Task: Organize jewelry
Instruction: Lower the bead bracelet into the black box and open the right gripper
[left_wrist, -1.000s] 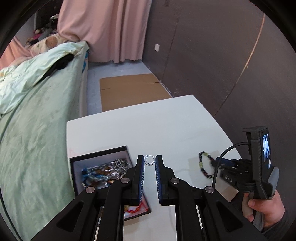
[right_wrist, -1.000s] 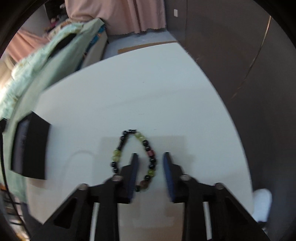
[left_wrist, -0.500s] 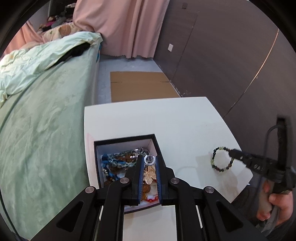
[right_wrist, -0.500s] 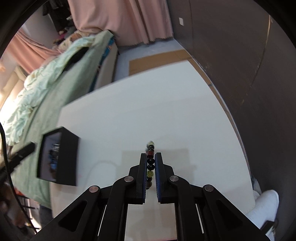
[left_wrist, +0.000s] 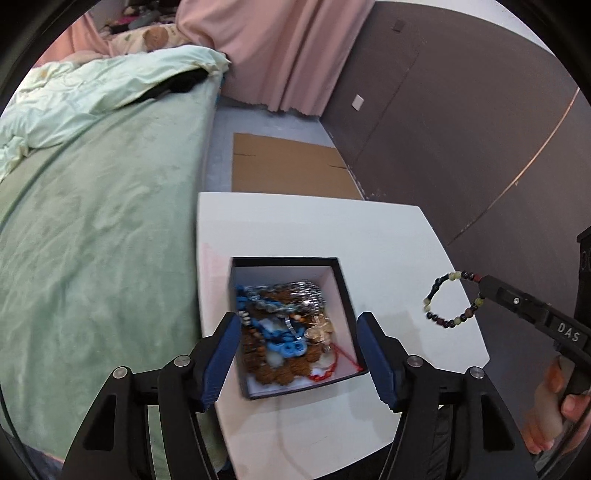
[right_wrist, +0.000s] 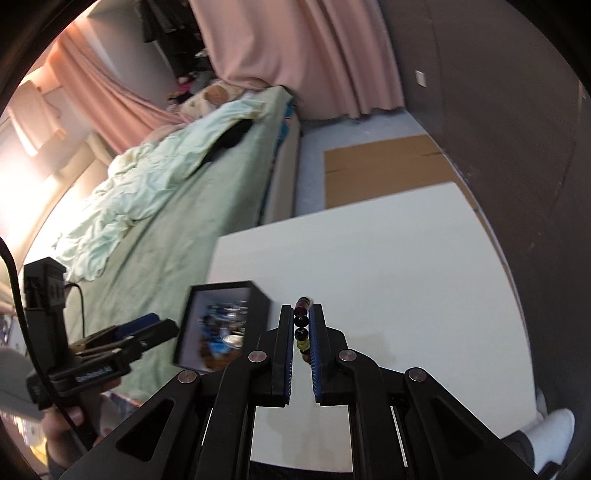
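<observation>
Jaws of my left gripper (left_wrist: 297, 349) are opening, nothing between them, above the jewelry box (left_wrist: 343, 291) on the counter (left_wrist: 317, 229). My right gripper (right_wrist: 301, 328) clamps the beaded bracelet (left_wrist: 452, 301), lifted clear.

Lit evenly and softly from above in the left wrist view, with faint shadows on the white table (left_wrist: 388, 236). Strong warm glare at the left edge of the right wrist view. Motion-blurred around the jewelry box (right_wrist: 221, 325). Heavily bent by the fisheye lens, with black corners.
</observation>
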